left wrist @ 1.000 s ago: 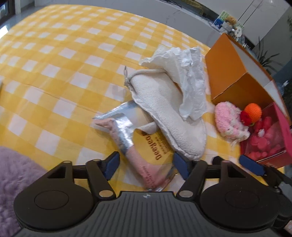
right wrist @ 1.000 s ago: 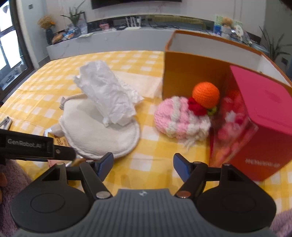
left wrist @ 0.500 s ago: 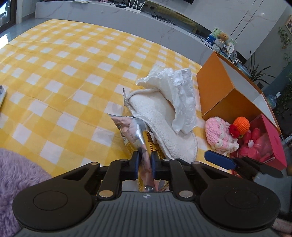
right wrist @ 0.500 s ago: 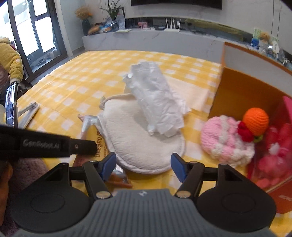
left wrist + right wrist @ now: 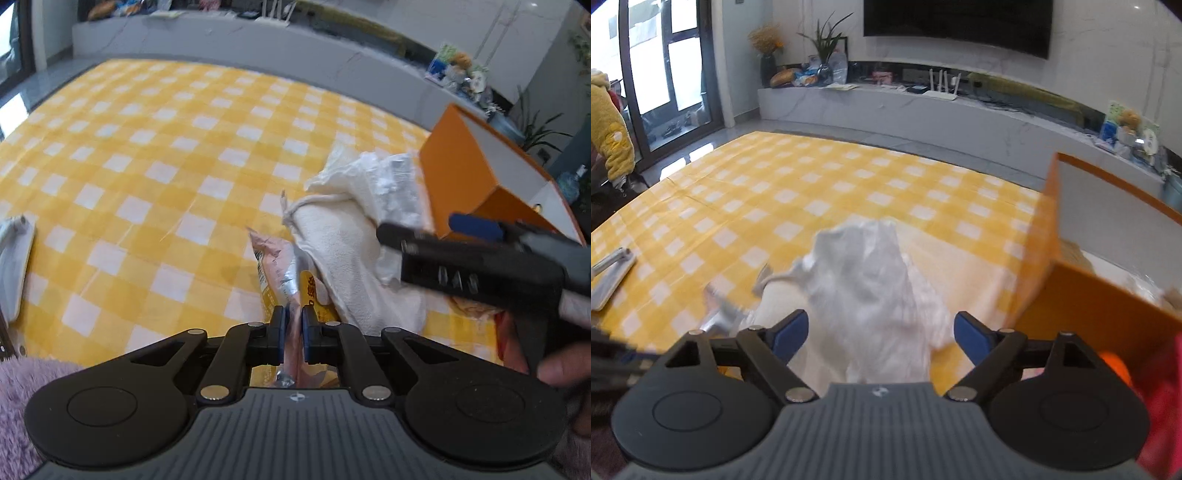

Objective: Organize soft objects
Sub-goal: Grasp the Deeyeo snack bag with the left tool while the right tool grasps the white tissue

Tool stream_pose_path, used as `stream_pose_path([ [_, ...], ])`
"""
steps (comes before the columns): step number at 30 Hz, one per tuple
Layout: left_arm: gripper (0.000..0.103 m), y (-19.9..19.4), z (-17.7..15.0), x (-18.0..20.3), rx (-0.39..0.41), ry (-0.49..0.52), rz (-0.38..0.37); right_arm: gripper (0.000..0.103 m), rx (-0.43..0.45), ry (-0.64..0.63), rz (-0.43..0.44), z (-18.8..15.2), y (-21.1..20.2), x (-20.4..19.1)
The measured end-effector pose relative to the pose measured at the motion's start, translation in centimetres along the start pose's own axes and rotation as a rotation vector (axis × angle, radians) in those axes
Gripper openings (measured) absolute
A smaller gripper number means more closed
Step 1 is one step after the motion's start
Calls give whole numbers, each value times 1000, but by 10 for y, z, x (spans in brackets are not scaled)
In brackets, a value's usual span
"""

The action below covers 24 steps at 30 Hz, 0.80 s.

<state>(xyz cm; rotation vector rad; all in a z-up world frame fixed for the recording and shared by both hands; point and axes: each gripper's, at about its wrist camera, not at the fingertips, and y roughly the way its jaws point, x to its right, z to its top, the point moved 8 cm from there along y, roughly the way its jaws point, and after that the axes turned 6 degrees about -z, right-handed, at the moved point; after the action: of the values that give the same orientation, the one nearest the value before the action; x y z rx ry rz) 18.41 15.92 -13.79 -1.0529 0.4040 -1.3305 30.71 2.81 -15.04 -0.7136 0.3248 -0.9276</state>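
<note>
My left gripper (image 5: 293, 325) is shut on a silver and yellow snack packet (image 5: 284, 273), held just above the checked cloth. Beside it lies a white fleecy pad (image 5: 343, 254) with a crumpled white plastic bag (image 5: 391, 184) on top. My right gripper (image 5: 881, 334) is open, with the white bag (image 5: 871, 280) between its blue fingertips; it also shows in the left wrist view (image 5: 476, 223), hovering over the pad. The packet's silver end (image 5: 718, 319) shows in the right wrist view.
An open orange box (image 5: 476, 184) stands right of the pad and shows in the right wrist view (image 5: 1104, 306). An orange knitted ball (image 5: 1115, 365) and a red box (image 5: 1163, 406) lie at the right. A white device (image 5: 14, 258) lies left. Purple fluffy fabric (image 5: 22, 391) is at the near left.
My left gripper closed on the snack packet and lifted it. My right gripper moved left and forward over the white bag, staying open.
</note>
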Motion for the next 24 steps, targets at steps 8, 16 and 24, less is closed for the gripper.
stream_pose_path([
  [8, 49, 12, -4, -10, -43, -33, 22, 56, -55, -18, 47, 4, 49, -3],
  [16, 61, 15, -4, -13, -47, -51, 18, 15, -36, -34, 23, 1, 41, 3],
  [24, 69, 24, -4, -17, -69, -101, -5, 15, 37, 12, 44, 0, -20, 3],
])
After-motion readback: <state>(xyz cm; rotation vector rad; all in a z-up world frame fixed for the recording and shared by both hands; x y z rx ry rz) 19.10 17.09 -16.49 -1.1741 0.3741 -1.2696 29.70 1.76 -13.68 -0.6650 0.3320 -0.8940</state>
